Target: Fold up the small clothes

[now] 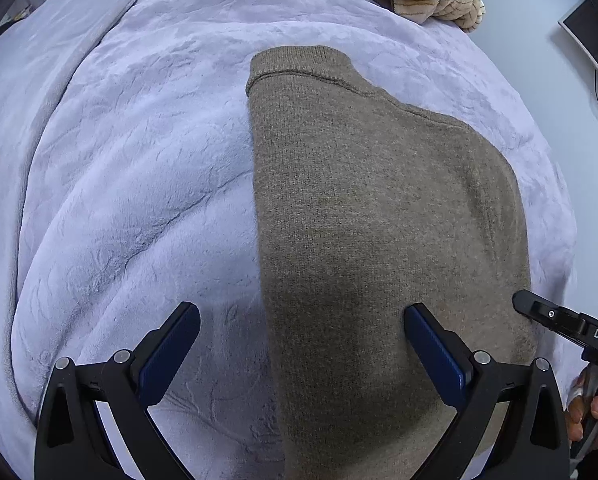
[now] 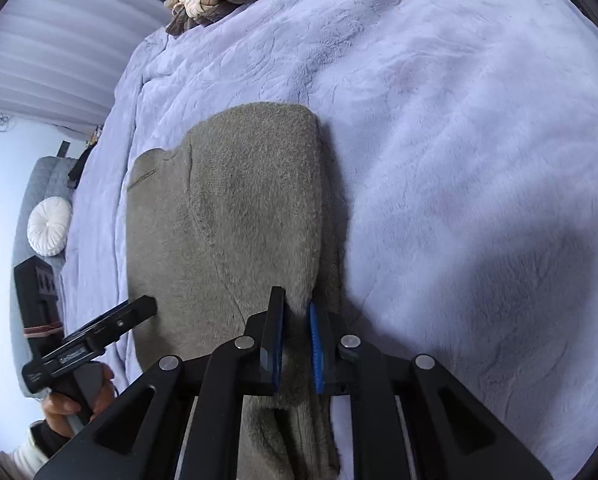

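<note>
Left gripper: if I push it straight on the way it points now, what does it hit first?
Probably the left edge of the brown sweater, or the lilac blanket just beside it. The open left gripper straddles that edge, one finger over each. Height above the cloth is unclear.

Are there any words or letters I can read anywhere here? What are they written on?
"DAS": white letters on the black right claw, seen in the left wrist view; the word may run on past the picture's edge.
Small label on the left claw, seen in the right wrist view: too blurred to read.
Nothing readable on the brown sweater or the lilac blanket.
</note>
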A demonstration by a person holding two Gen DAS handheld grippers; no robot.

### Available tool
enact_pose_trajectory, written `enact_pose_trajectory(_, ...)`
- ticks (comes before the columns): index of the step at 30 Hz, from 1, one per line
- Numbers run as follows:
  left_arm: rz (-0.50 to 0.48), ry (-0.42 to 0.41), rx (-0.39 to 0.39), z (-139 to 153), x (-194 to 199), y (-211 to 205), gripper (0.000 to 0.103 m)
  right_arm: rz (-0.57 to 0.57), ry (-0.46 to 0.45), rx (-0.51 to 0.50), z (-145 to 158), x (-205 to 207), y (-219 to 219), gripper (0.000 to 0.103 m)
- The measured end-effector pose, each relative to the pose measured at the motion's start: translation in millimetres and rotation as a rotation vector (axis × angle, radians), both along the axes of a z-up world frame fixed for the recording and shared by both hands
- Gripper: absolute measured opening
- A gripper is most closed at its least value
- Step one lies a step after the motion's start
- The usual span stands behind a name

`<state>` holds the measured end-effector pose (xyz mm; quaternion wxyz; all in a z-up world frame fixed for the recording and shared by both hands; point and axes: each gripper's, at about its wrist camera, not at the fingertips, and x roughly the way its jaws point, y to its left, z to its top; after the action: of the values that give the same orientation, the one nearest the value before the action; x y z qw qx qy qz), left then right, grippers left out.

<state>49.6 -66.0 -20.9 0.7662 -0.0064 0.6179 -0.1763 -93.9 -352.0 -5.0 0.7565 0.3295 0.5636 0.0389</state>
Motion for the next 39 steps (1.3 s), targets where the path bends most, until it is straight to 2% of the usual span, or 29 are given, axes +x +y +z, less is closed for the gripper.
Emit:
enact_pose_trajectory(3, 0.005, 0.003, 0.005, 1.4, -1.1, 1.8, 0.103, -0.008, 0.001, 0.027, 3.8, -11.6, -7.0, 0.016)
enact_pose_trajectory(5, 0.006, 0.005, 0.007, 0.8, -1.3, 1.1, 0.103, -0.028, 0.01, 0.063, 2.4, -18.4, -10.9, 0.027)
enact_pose_trajectory(7, 0.005, 0.008, 0.009, 0.3, -1.9, 1.0, 0.103, -0.05, 0.017, 0.084, 0.1, -25.2, -15.2, 0.052)
enact_pose_trajectory(21, -0.012, 0.02, 0.019, -3.0, -0.9, -7.4, 0.103, -0.067, 0.028, 0.127, -7.2, -27.8, -16.1, 0.06)
enact_pose_trajectory(27, -0.018, 0.047, -0.067, -2.0, 3.9, -2.8, 0.103, -0.082, 0.002, 0.173, -6.7, -27.4, -22.3, 0.061)
enact_pose_trajectory(28, -0.019, 0.05, -0.074, -2.2, 4.8, -1.7, 0.103, -0.083, -0.001, 0.178, -6.8, -26.8, -24.1, 0.065)
enact_pose_trajectory(30, -0.026, 0.052, -0.07, -3.2, 6.5, -1.7, 0.103, -0.082, -0.004, 0.188, -8.3, -25.1, -26.6, 0.071)
enact_pose_trajectory(39, -0.084, 0.097, -0.089, -14.7, 8.7, -17.9, 0.103, -0.002, 0.038, 0.23, -29.4, -2.8, -21.3, 0.072)
